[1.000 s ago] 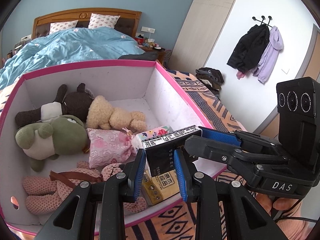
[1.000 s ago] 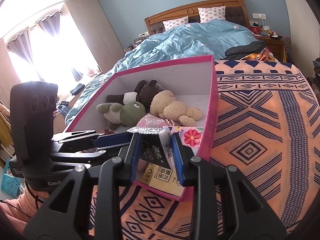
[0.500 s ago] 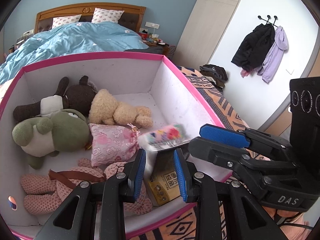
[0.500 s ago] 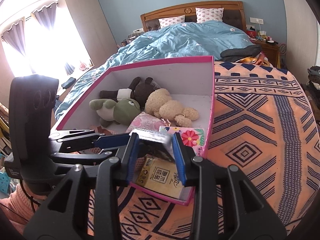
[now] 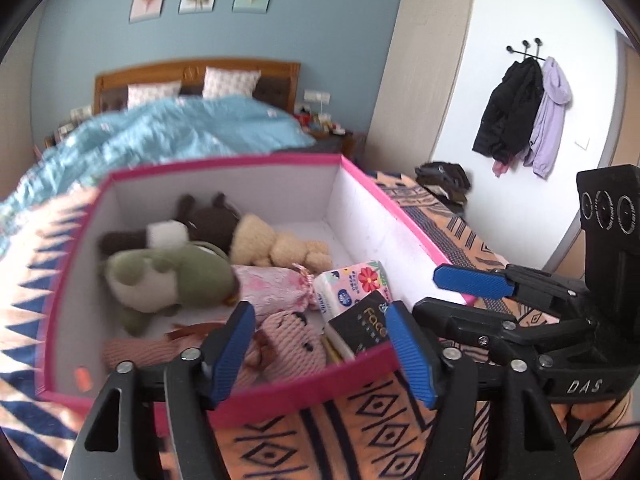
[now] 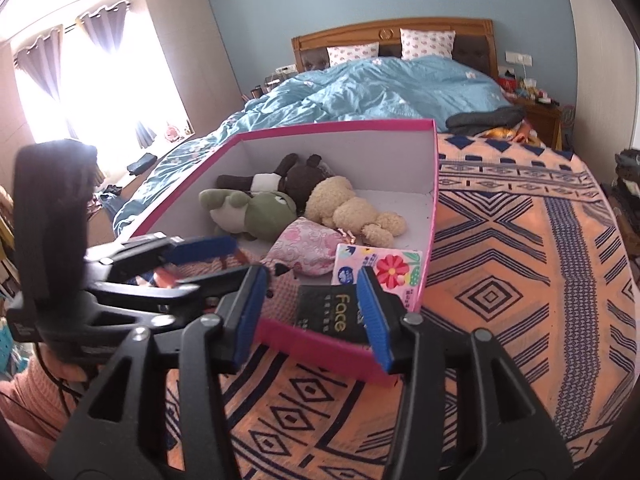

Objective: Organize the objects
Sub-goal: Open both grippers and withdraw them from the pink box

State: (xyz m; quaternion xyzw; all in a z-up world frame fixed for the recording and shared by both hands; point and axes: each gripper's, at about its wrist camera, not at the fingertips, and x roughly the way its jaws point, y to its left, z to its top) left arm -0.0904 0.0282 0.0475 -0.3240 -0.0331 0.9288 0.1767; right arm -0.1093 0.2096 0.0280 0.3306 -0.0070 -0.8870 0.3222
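You had the toys, tissue pack (image 5: pixel 352 284) and black packet (image 6: pixel 334 312) lying in the pink box (image 6: pixel 348 126); both grippers' jaws stood open, empty, nothing visibly left outside.

Black Face pack (image 6: pixel 334 312) lies tilted in pink box (image 6: pixel 320 342).
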